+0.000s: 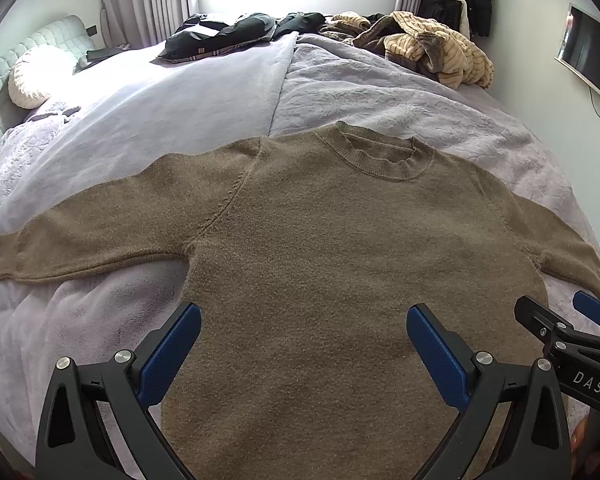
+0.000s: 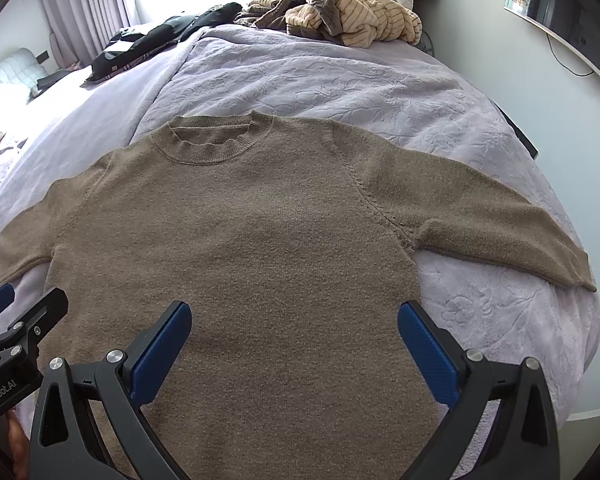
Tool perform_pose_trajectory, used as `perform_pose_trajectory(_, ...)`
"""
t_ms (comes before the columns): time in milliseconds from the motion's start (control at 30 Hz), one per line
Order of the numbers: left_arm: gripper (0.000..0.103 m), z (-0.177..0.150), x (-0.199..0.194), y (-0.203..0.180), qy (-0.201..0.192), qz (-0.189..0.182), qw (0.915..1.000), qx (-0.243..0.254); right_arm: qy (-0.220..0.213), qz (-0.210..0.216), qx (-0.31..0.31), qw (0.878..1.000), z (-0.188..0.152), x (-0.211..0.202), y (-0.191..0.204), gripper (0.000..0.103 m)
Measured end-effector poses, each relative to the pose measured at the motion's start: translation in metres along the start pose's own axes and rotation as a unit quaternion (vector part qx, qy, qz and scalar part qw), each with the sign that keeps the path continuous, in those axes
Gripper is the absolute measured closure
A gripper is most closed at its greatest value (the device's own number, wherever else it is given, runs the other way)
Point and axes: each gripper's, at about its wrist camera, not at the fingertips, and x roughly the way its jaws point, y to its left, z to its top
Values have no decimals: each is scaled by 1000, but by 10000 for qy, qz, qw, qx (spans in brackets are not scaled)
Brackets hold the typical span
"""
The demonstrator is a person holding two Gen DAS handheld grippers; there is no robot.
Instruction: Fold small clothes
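Observation:
A brown knit sweater [image 1: 320,240] lies flat on the bed, face up, collar at the far end and both sleeves spread out sideways. It also shows in the right wrist view [image 2: 240,240]. My left gripper [image 1: 304,320] is open and empty, held over the sweater's lower body. My right gripper [image 2: 294,318] is open and empty too, over the same area, a little to the right. The right gripper's tip [image 1: 560,324] shows at the right edge of the left wrist view. The left gripper's tip [image 2: 24,312] shows at the left edge of the right wrist view.
The bed is covered by a lilac quilt [image 1: 380,92]. A heap of striped beige and brown clothes [image 1: 432,48] and dark clothes [image 1: 228,34] lie at its far end. A round pillow [image 1: 36,76] lies far left. A wall screen [image 1: 592,52] hangs on the right.

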Motion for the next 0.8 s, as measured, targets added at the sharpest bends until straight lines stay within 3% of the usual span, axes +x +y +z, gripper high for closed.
perform_pose_trajectory(800,0,-3,3,6,30,-22,10000,-35,53,-28,-11,10000,0,0,3,0)
